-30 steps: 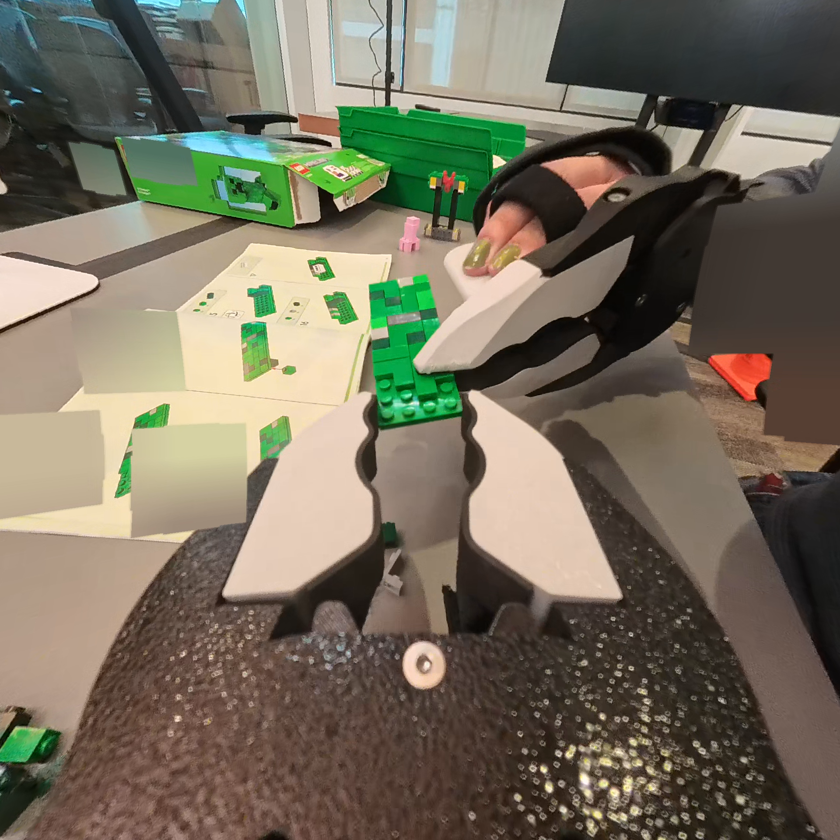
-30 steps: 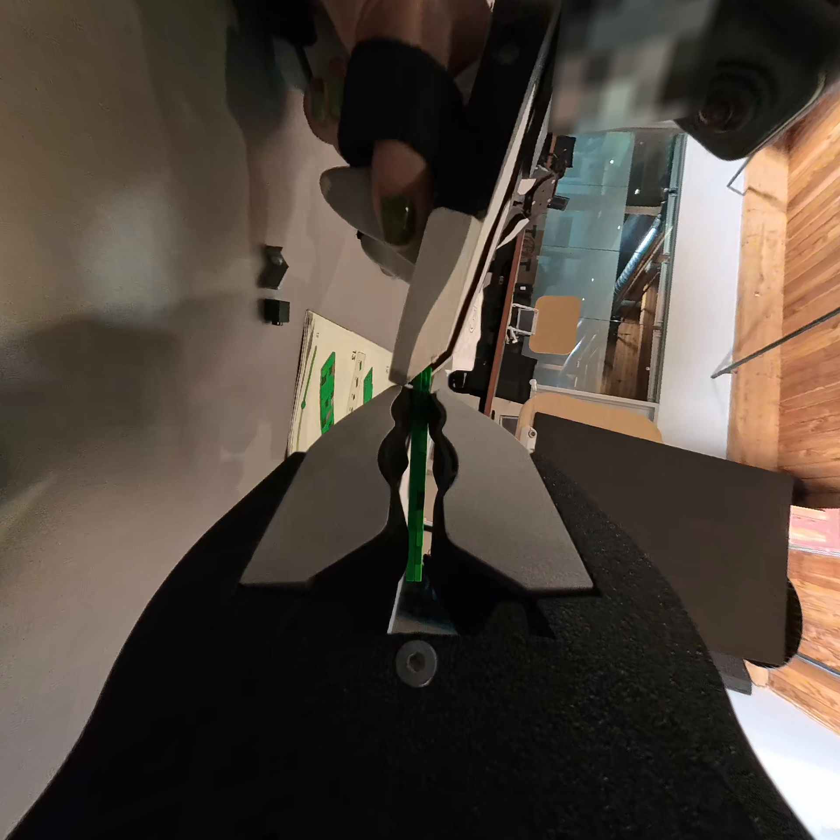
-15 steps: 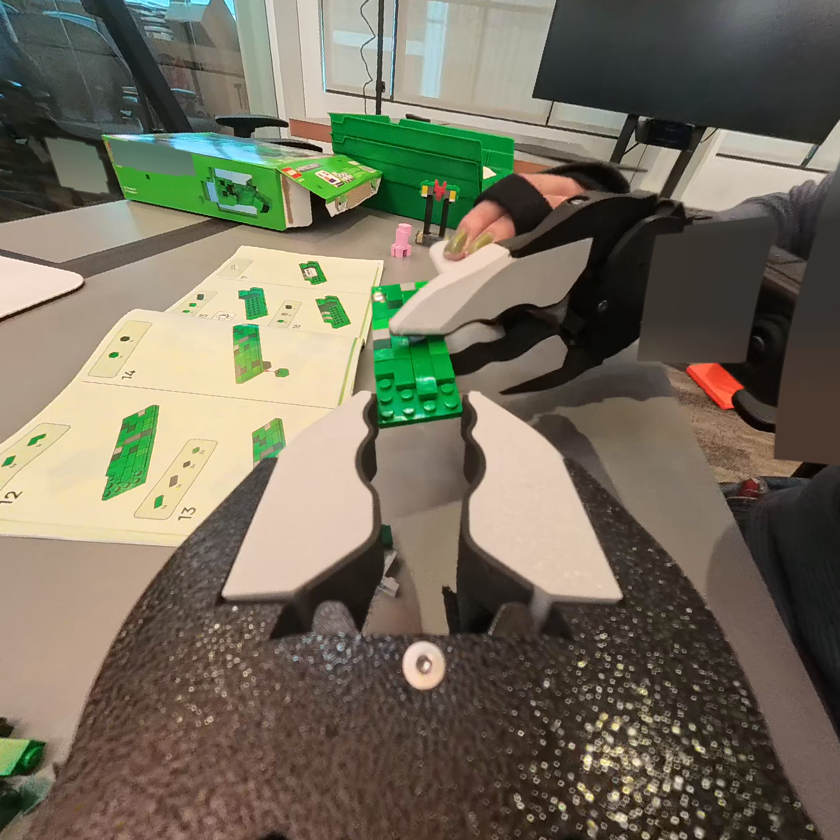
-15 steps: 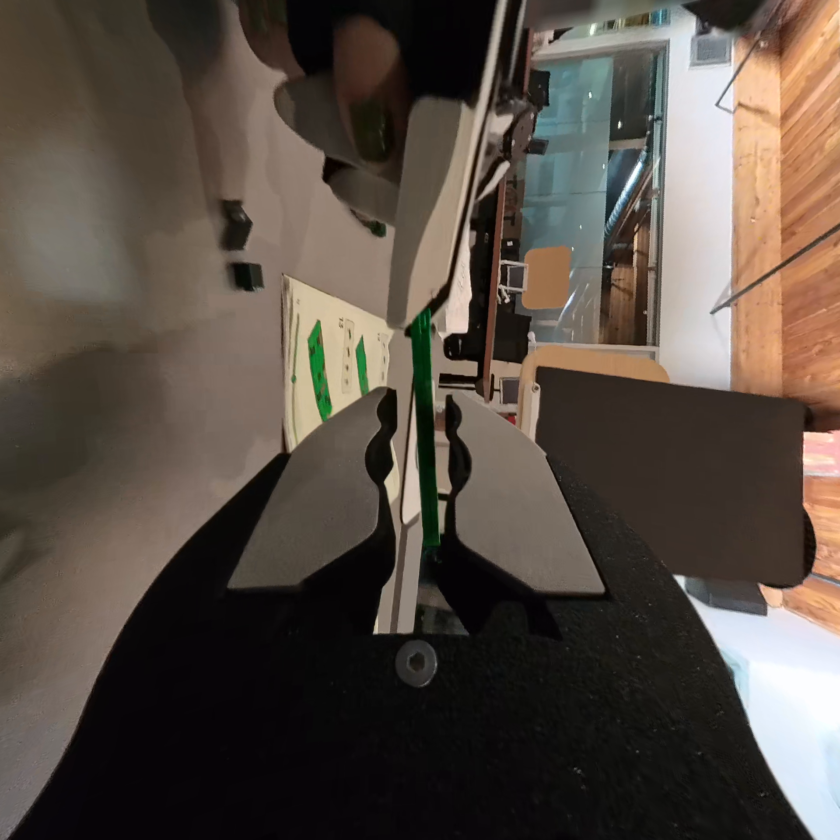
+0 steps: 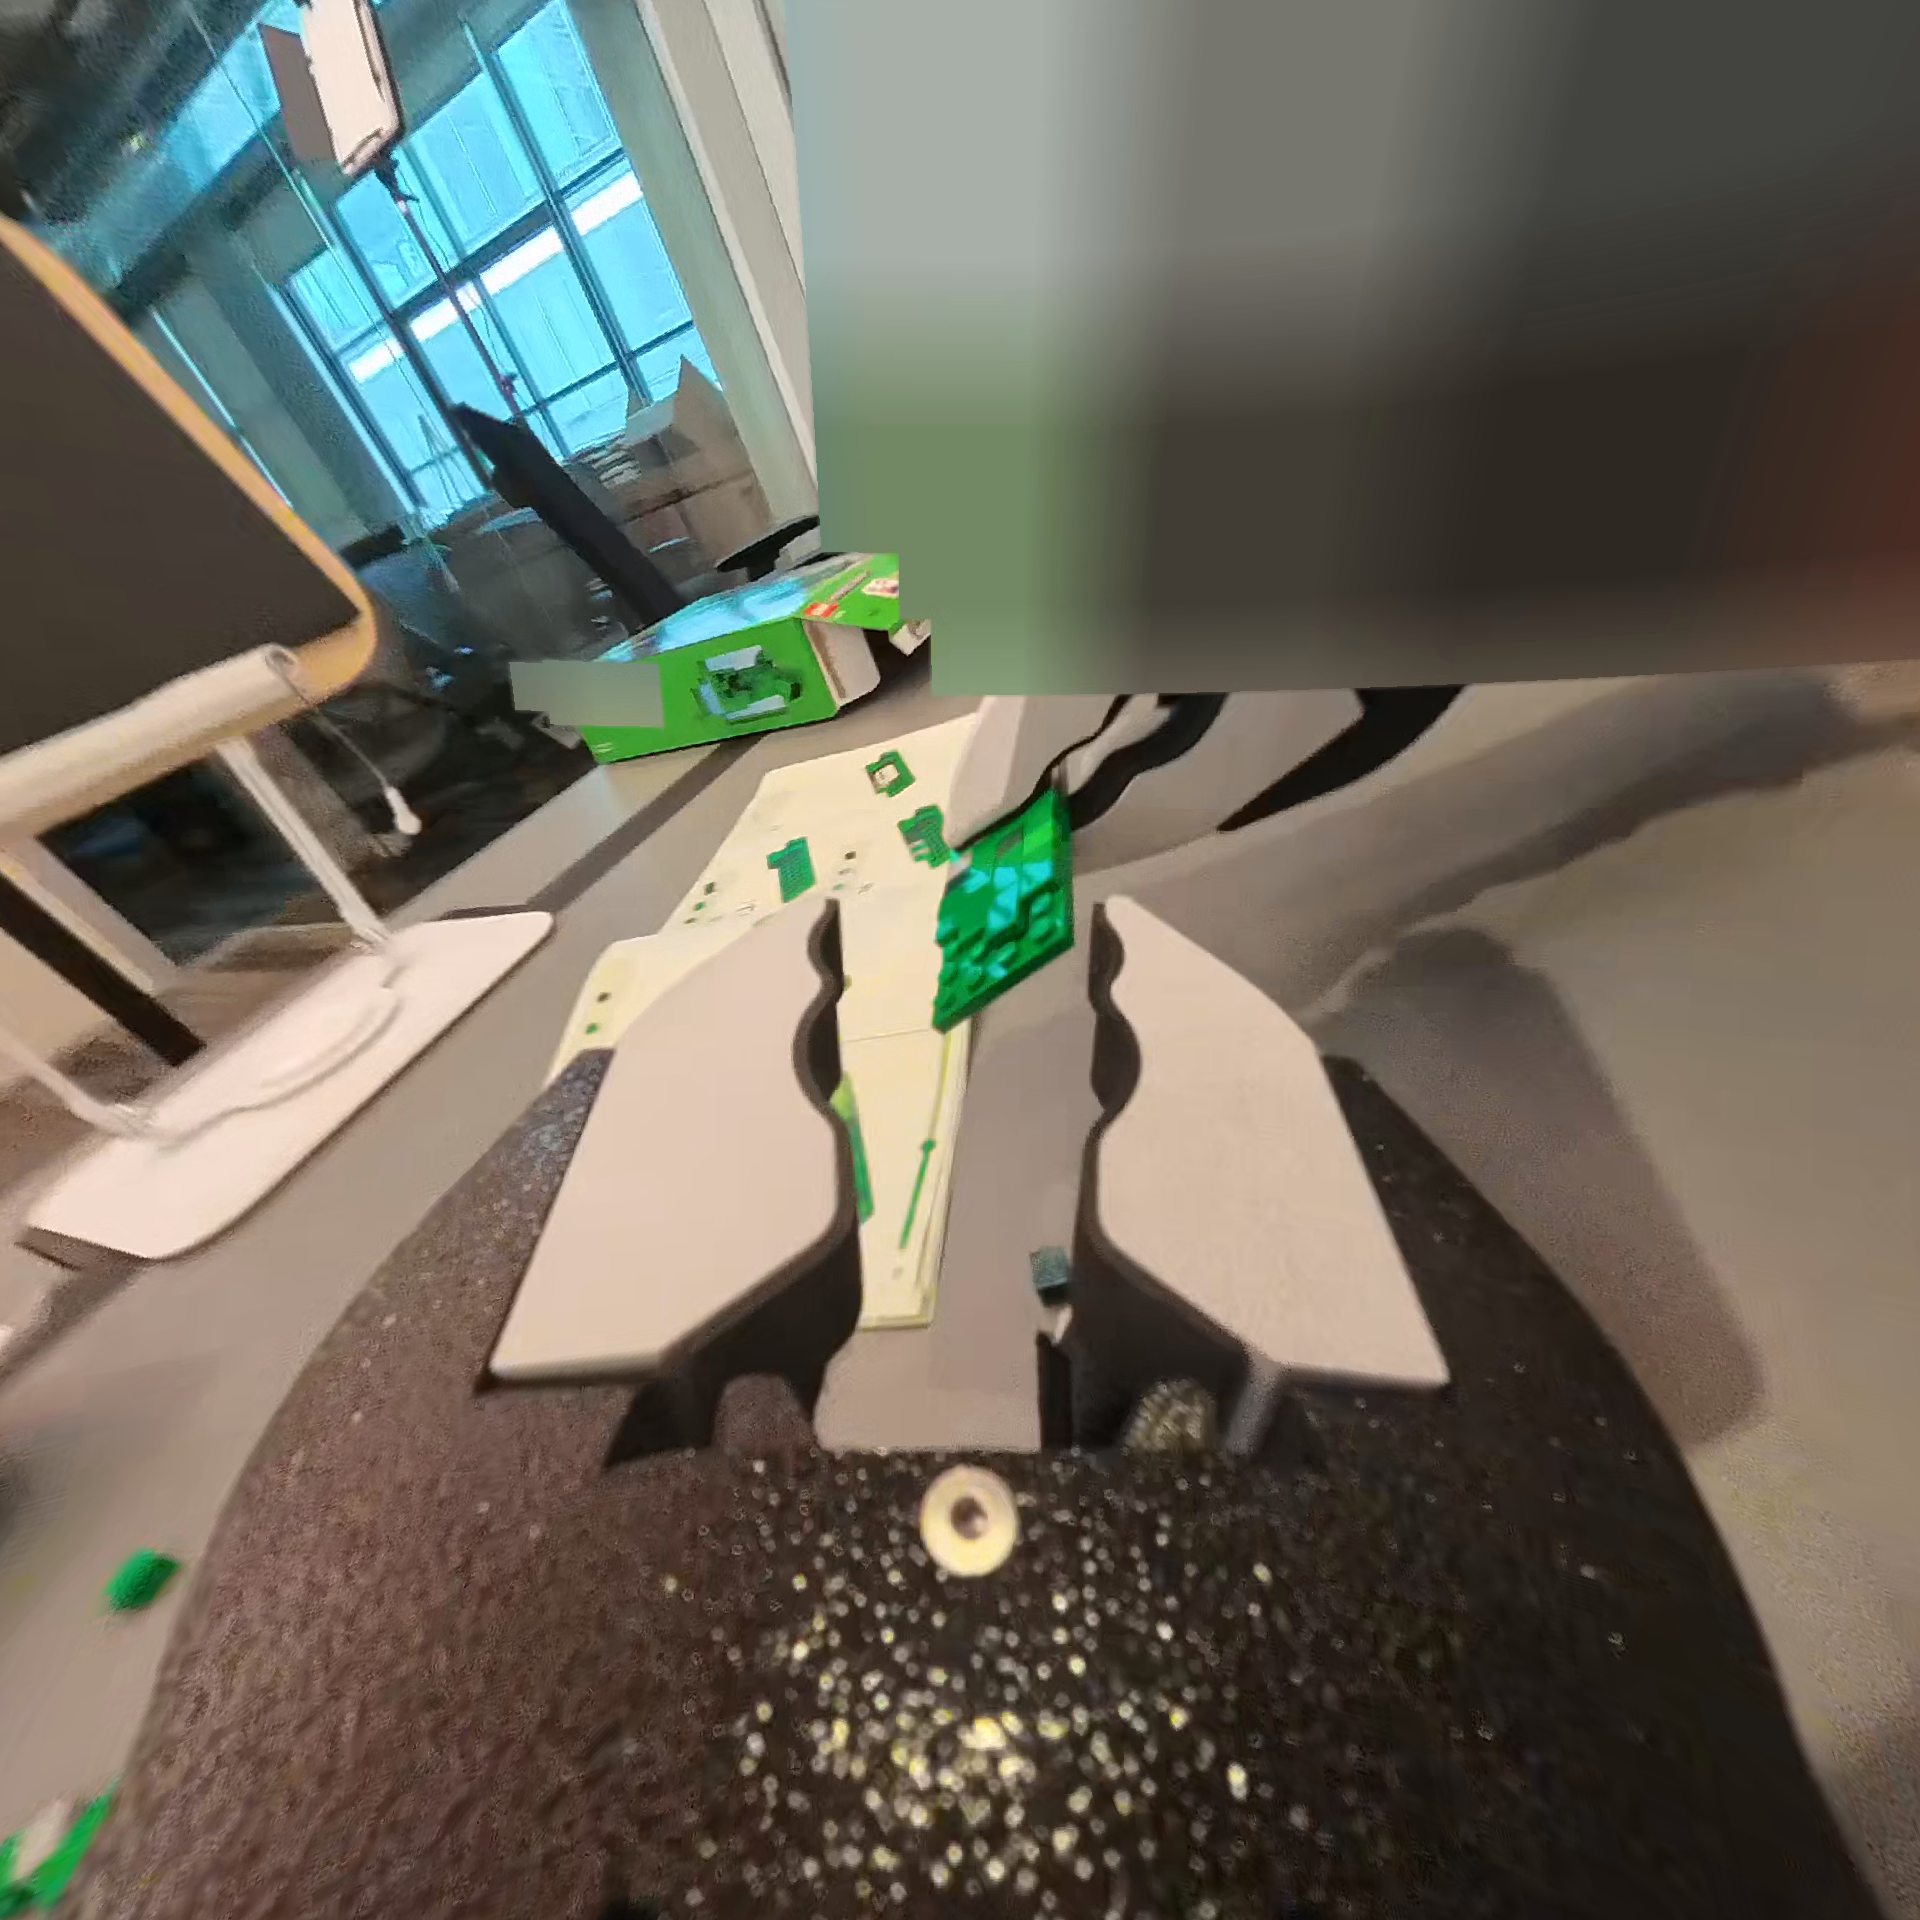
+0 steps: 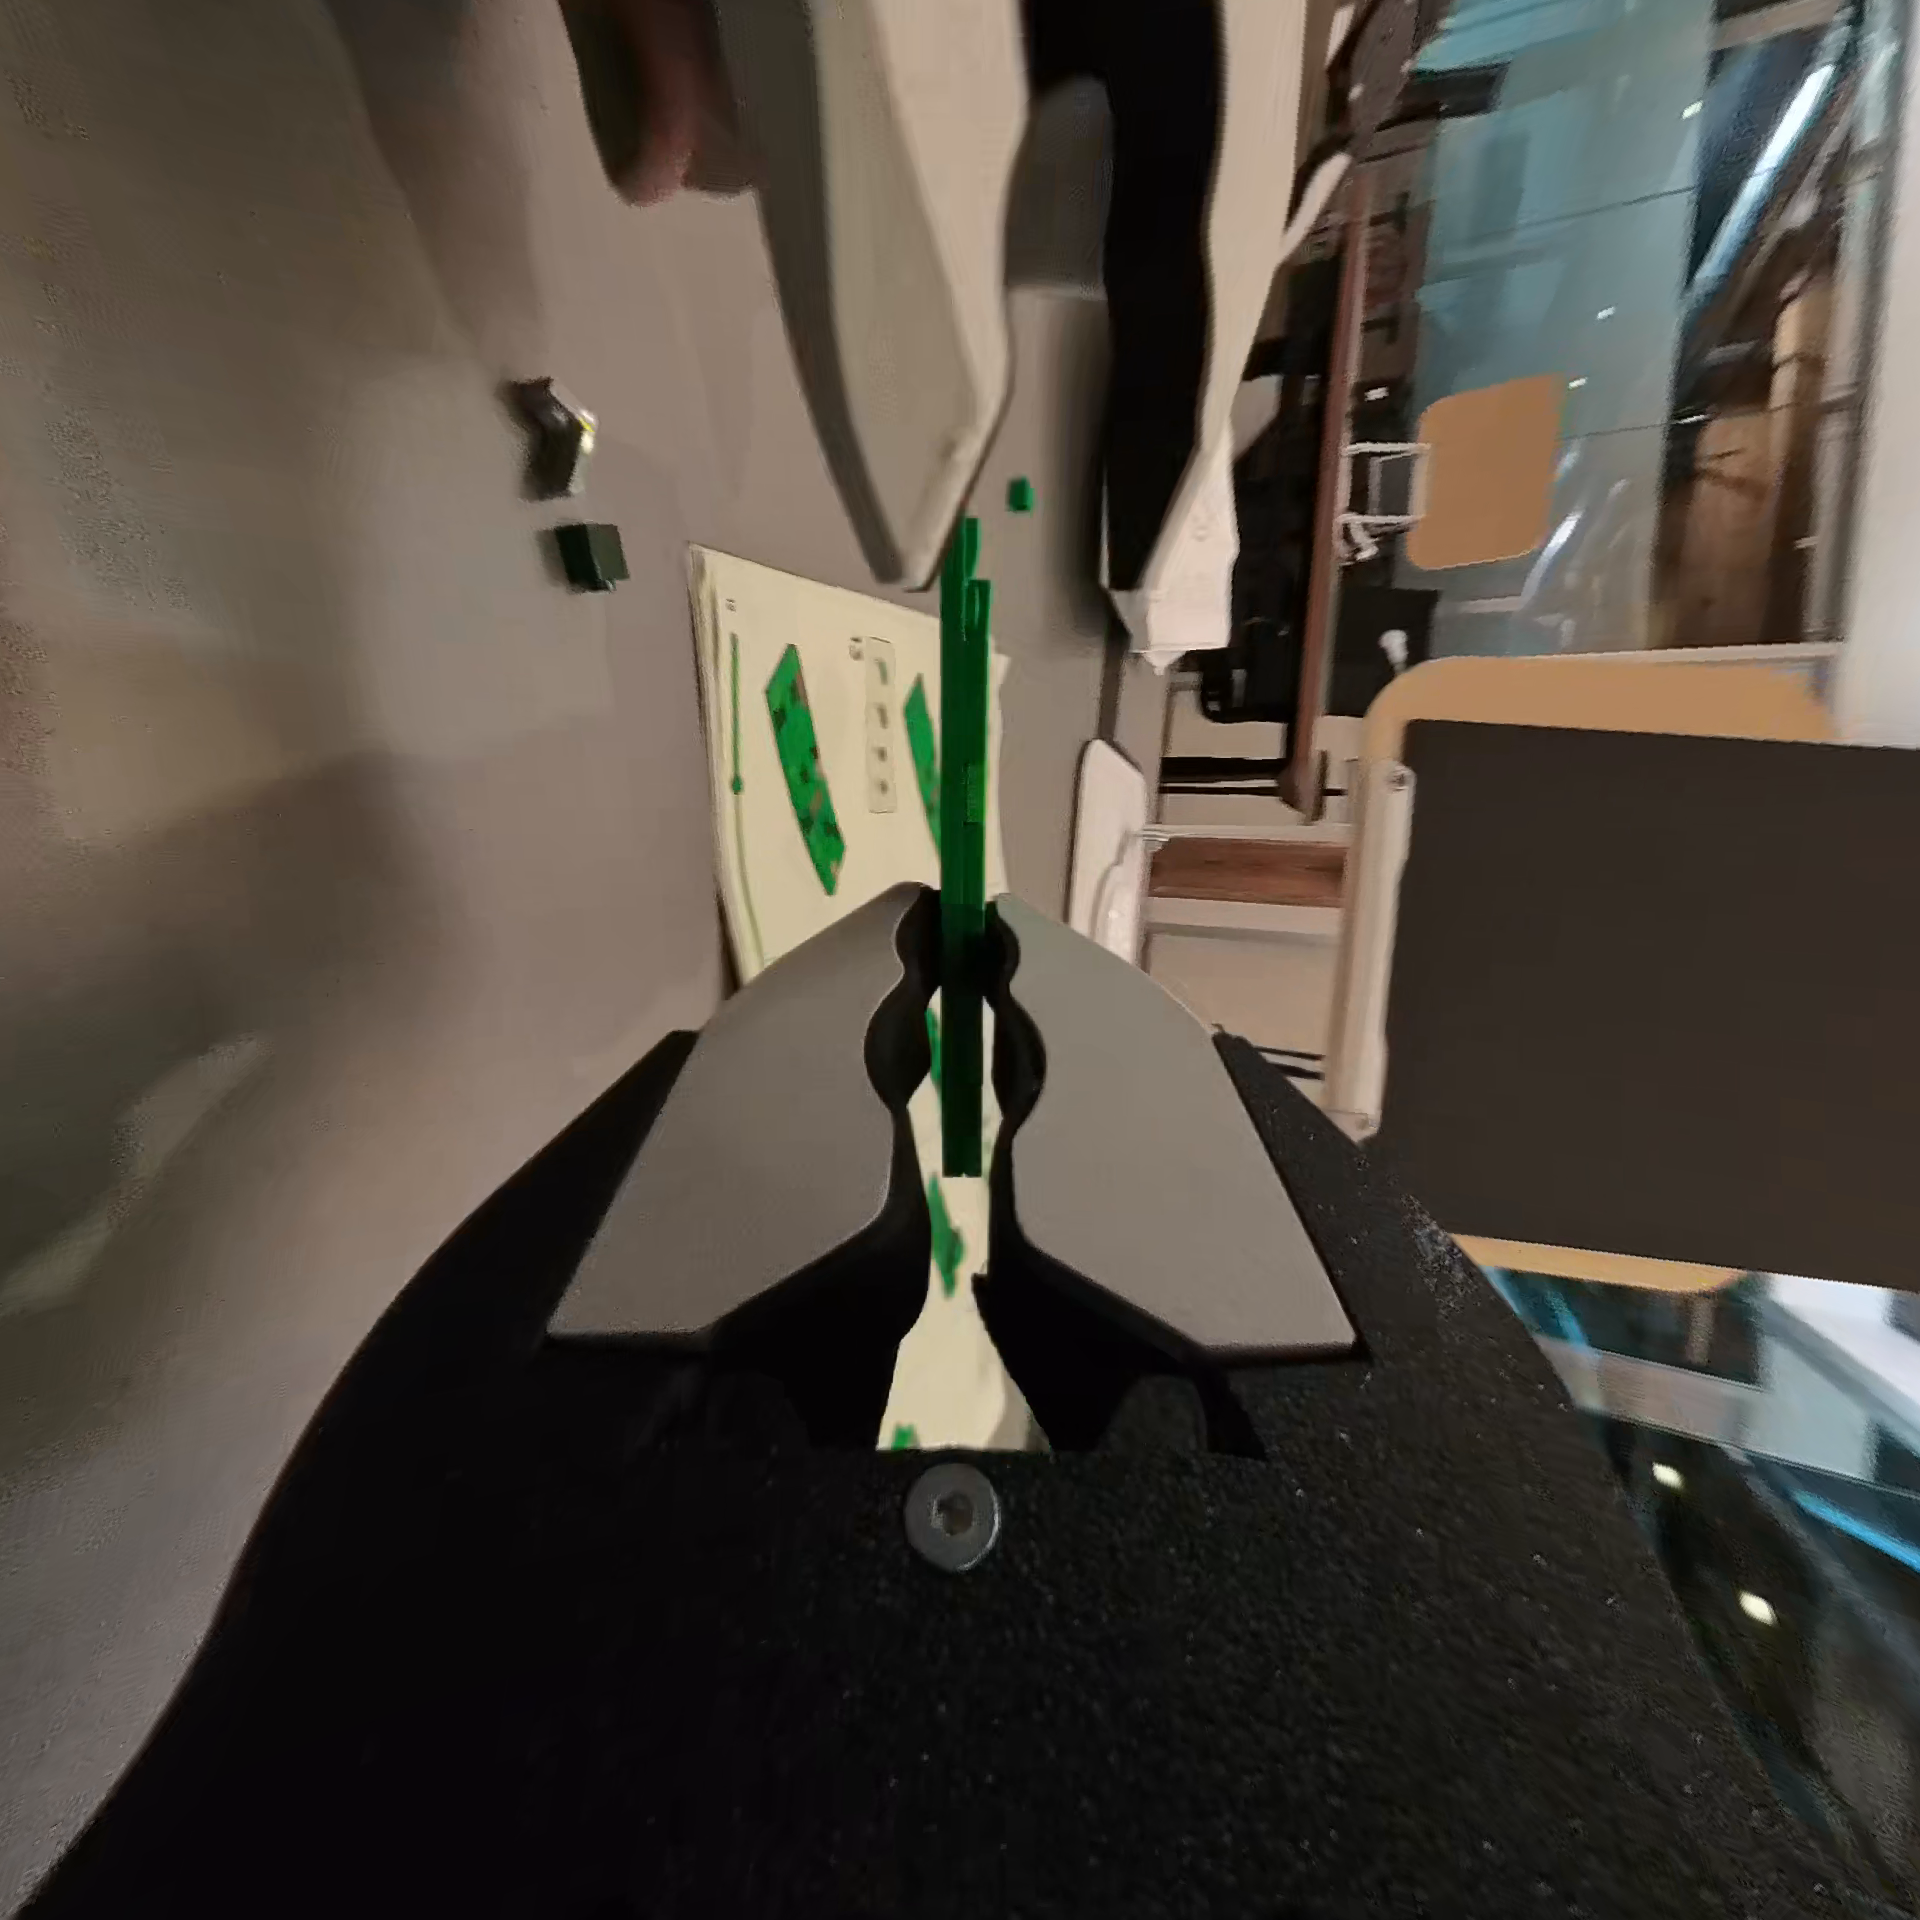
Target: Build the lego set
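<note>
A flat green lego plate assembly (image 5: 1003, 914) hangs tilted above the table, gripped at its far end by my right gripper (image 5: 1060, 795). In the right wrist view the plate (image 6: 961, 790) shows edge-on, and my right gripper (image 6: 958, 920) is shut on it. My left gripper (image 5: 966, 906) is open, with the plate's near end just beyond its fingertips. From the right wrist view, the left gripper (image 6: 1023, 592) straddles the plate's far end without closing on it. The instruction booklet (image 5: 821, 935) lies open on the table beneath.
Loose pieces lie around: two dark bricks (image 6: 590, 556), a small dark green one (image 5: 1049, 1270), and green ones at lower left (image 5: 135, 1579). A green set box (image 5: 727, 686) lies at the back. A white monitor stand base (image 5: 291, 1039) sits on the left.
The plate has come up off the table and tilted. My right gripper loosened on it briefly and is shut on it again. My left gripper has swung left and stayed open.
</note>
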Demonstrator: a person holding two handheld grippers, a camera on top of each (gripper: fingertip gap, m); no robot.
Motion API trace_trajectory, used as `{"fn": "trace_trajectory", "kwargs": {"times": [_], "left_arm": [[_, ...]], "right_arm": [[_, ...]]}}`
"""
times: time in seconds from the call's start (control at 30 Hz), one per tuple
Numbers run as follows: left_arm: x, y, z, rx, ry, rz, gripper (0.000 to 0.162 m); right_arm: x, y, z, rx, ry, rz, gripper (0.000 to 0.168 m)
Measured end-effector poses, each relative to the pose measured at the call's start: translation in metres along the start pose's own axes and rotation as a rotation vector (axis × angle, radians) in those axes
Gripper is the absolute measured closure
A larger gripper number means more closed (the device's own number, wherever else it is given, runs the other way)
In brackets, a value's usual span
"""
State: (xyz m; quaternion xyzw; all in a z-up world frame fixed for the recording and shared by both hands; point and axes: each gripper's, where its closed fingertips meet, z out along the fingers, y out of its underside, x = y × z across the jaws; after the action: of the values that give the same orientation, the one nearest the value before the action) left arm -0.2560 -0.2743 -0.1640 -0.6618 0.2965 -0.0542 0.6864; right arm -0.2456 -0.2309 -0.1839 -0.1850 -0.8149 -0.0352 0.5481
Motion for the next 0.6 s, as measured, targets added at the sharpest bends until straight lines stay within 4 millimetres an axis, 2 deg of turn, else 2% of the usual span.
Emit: {"fn": "trace_trajectory", "kwargs": {"times": [0.2, 0.37, 0.6], "left_arm": [[0.013, 0.007, 0.004, -0.069, -0.004, 0.209, 0.132], [0.022, 0.004, 0.005, -0.058, 0.013, 0.283, 0.151], [0.023, 0.004, 0.005, -0.064, 0.017, 0.288, 0.154]], "right_arm": [[-0.009, -0.004, -0.005, 0.014, -0.138, 0.098, 0.162], [-0.017, -0.009, -0.007, 0.024, -0.21, 0.119, 0.162], [-0.019, -0.009, -0.008, 0.018, -0.248, 0.149, 0.162]]}}
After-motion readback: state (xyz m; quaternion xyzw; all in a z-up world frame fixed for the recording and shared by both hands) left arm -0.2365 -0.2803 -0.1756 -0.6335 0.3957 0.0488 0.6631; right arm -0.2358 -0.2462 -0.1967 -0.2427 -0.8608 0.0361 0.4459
